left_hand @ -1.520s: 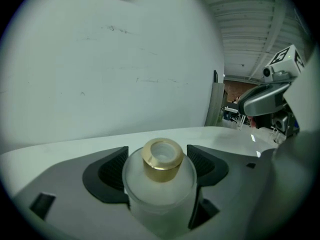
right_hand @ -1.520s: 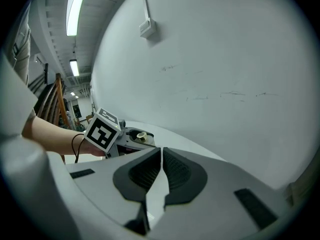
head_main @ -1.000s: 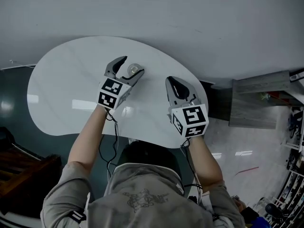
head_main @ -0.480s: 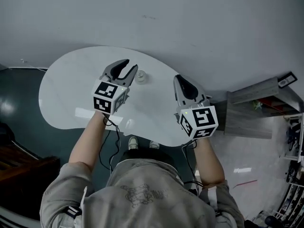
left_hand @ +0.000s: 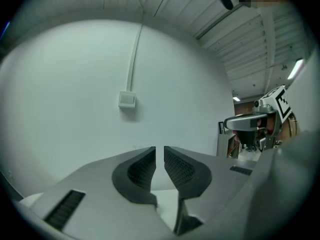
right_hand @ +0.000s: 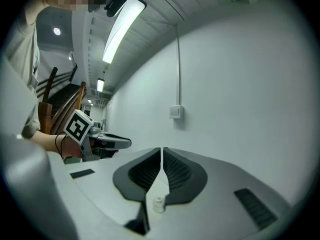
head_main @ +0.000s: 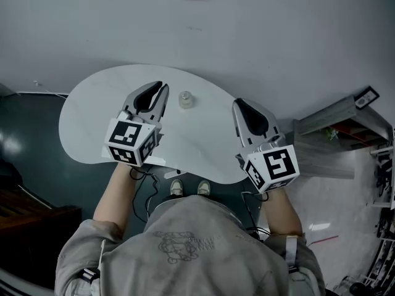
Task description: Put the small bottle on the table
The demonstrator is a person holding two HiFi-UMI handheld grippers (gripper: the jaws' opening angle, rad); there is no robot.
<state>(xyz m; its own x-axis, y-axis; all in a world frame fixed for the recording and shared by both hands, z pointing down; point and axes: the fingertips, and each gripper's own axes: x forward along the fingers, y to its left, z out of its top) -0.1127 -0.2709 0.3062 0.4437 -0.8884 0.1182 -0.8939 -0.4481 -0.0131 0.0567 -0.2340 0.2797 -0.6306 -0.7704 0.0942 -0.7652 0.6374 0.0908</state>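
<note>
The small clear bottle (head_main: pixel 186 99) stands upright on the white table (head_main: pixel 92 116), apart from both grippers. My left gripper (head_main: pixel 162 86) hovers just left of it; its jaws are closing, a narrow gap still shows between them (left_hand: pixel 159 156), and nothing is in that gap. To the right of the bottle, my right gripper (head_main: pixel 237 102) is shut and empty. In the right gripper view the bottle (right_hand: pixel 158 204) shows low down behind the closed jaws (right_hand: pixel 162 151).
A plain white wall with a socket box (left_hand: pixel 127 99) and cable duct rises behind the table. A grey shelf unit (head_main: pixel 333 134) stands at the right. The person's feet (head_main: pixel 188 187) show by the table's near edge. Dark floor lies at the left.
The left gripper's jaws, open around the bottle a second ago, have drawn back to the left and nearly closed. The bottle stays standing on the table. The right gripper shifted slightly right.
</note>
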